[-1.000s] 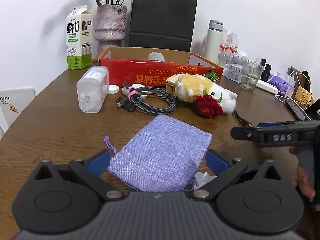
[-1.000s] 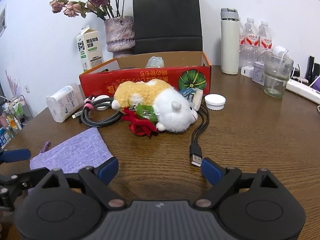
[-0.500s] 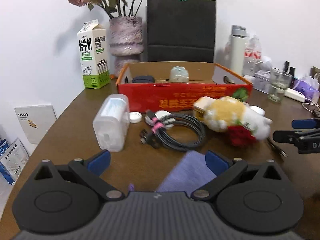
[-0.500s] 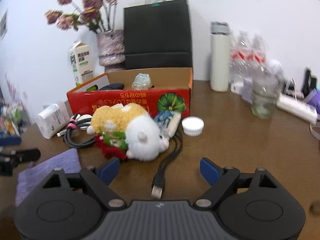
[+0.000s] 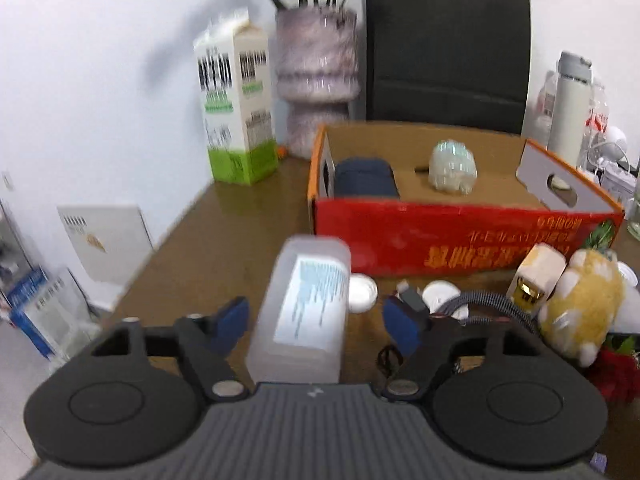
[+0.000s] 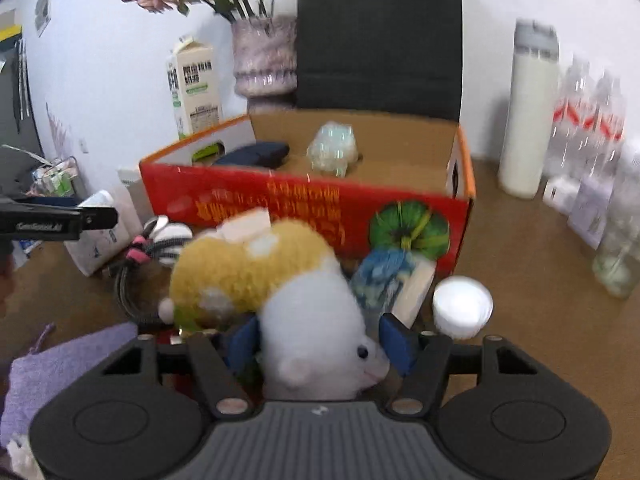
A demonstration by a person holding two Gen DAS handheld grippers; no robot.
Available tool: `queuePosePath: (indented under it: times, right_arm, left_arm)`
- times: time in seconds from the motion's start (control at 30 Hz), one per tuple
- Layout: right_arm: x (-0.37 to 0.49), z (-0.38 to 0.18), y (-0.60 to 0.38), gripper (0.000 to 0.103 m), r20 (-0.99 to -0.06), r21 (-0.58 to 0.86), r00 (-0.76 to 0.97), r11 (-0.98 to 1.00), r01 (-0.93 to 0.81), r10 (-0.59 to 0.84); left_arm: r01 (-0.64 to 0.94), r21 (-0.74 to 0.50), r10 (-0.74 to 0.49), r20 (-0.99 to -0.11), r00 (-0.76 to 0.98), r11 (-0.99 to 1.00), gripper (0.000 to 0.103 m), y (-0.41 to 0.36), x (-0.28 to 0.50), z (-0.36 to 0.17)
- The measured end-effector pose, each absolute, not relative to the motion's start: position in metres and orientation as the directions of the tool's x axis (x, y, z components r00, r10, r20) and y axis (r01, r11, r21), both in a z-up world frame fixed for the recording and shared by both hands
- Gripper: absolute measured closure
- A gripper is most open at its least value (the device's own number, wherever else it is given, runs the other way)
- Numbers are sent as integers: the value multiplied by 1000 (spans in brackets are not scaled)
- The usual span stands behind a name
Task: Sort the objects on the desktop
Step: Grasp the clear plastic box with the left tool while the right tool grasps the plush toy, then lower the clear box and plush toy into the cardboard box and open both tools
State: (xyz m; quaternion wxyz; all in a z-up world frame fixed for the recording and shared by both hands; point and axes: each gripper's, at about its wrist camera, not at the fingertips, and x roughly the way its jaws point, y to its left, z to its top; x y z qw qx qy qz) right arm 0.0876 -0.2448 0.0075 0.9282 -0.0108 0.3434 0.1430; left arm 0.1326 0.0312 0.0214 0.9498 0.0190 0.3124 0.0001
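- Well, in the left wrist view the lower left holds the left gripper (image 5: 316,322); its blue pads (image 5: 232,318) stand wide apart on either side of a clear plastic box (image 5: 302,314) with a pale blue label, with a gap on both sides, so it has hold of nothing
- left of centre near the top stands a milk carton (image 5: 236,96) beside a mottled vase (image 5: 316,76); behind them to the right is a black paper bag (image 5: 448,52)
- across the middle sits a red cardboard box (image 5: 460,240) on the brown table (image 5: 224,236); inside it lie a dark blue case (image 5: 364,178) at the left and a crinkled clear bottle (image 5: 452,166) near the centre
- below the red box are a white cap (image 5: 362,292), a coiled braided cable (image 5: 496,304), then a plush toy (image 5: 584,308) at the right edge; a white flask (image 5: 568,108) stands at the upper right
- in the right wrist view the left gripper (image 6: 60,220) juts in from the left edge at mid height; a purple cloth pouch (image 6: 52,368) lies at the lower left
- at lower centre the right gripper (image 6: 318,344) has its blue pads (image 6: 396,342) either side of the white head of the plush toy (image 6: 280,284); the left pad looks to touch the fur, the right pad sits just beside the snout, and whether it grips is unclear
- right of the toy lie a blue-and-white packet (image 6: 396,280) and a white lid (image 6: 462,306); the red cardboard box (image 6: 304,208) fills the middle behind them; water bottles (image 6: 588,120) blur at the far right
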Motion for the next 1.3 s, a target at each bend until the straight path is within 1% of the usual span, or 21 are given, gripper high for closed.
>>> queuePosePath:
  times: [0.03, 0.07, 0.1, 0.23, 0.4, 0.53, 0.63, 0.73, 0.83, 0.93, 1.03, 1.17, 1.3]
  right_arm:
    - [86, 5, -244, 39, -637, 74, 728, 960, -269, 253]
    - [84, 4, -242, 42, -636, 64, 732, 962, -265, 244]
    - [81, 5, -239, 43, -633, 62, 738, 965, -255, 236]
    - [68, 5, -236, 45, -614, 92, 751, 967, -238, 243]
    - [63, 10, -244, 47, -576, 108, 789, 977, -186, 214]
    - [70, 10, -255, 47, -582, 138, 791, 982, -131, 187]
    - [68, 11, -255, 47, -569, 112, 808, 988, -109, 154]
    - [63, 16, -250, 47, -522, 88, 840, 989, -121, 149]
    - [56, 23, -246, 47, -481, 113, 861, 985, -128, 167]
    - [39, 32, -238, 47, -450, 113, 882, 989, -100, 141]
    - [16, 37, -231, 47, -435, 141, 892, 988, -66, 122]
    - [-12, 43, -226, 47, -429, 126, 900, 992, -30, 82]
    - [-37, 57, -233, 47, -399, 122, 916, 993, 8, 42]
  left_arm:
    - [13, 35, 11, -604, 797, 999, 45, 31, 134, 18]
    - [9, 35, 14, -610, 792, 999, 58, 30, 135, 14]
    - [9, 32, 13, -616, 787, 999, 61, 31, 135, 10]
    - [4, 8, 2, -602, 798, 1000, 61, 32, 129, 6]
    - [-30, -31, 6, -584, 812, 999, 61, 34, 127, 9]
    - [-39, -67, -7, -579, 816, 997, 61, 36, 125, 18]
    - [-36, -101, -27, -553, 833, 994, 61, 39, 117, 34]
    - [-22, -120, -44, -517, 855, 993, 61, 37, 106, 53]
    - [-6, -129, -58, -489, 870, 992, 61, 32, 92, 72]
    - [10, -143, -76, -463, 883, 990, 61, 28, 74, 91]
    - [12, -149, -79, -449, 890, 989, 61, 25, 60, 106]
    - [4, -128, -60, -435, 899, 992, 61, 19, 38, 120]
    - [8, -165, -78, -424, 903, 986, 61, 24, 11, 122]
